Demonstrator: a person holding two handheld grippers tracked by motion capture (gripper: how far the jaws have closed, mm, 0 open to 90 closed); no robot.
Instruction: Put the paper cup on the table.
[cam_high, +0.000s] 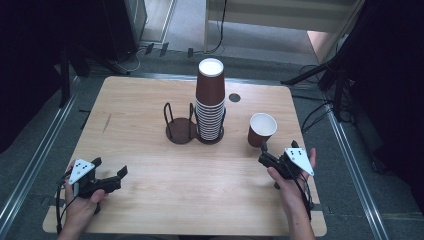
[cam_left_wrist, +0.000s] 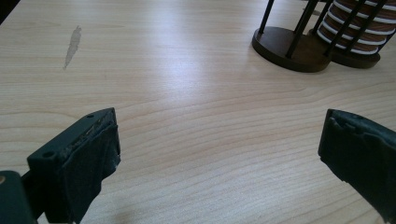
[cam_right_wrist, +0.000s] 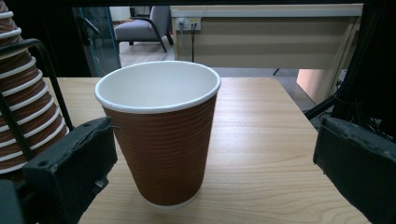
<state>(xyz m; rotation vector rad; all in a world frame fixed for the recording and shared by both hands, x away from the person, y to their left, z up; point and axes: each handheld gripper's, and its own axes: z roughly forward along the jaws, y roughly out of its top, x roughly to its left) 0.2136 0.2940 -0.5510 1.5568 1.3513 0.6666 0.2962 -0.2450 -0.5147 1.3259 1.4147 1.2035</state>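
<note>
Brown paper cup (cam_right_wrist: 159, 135) stands upright on the bench (cam_high: 150, 100) between my right tongs (cam_right_wrist: 215, 158), spread apart; my left tongs (cam_left_wrist: 219, 158) gape over bare wood.

Each black tool, left (cam_high: 111, 176) and right (cam_high: 263, 153), carried a grey three-cornered plate with dark dots and a trailing black cable.

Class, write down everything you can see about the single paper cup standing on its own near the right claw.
The single paper cup is brown with a ribbed, corrugated wall, a rolled white rim and a plain white inside that looks empty. It tapers toward a narrow base and stands upright, mouth up, on the wooden table, to the right of the cup stack and apart from it. The right claw is open just in front of it; whether one finger touches the cup cannot be told.
</note>
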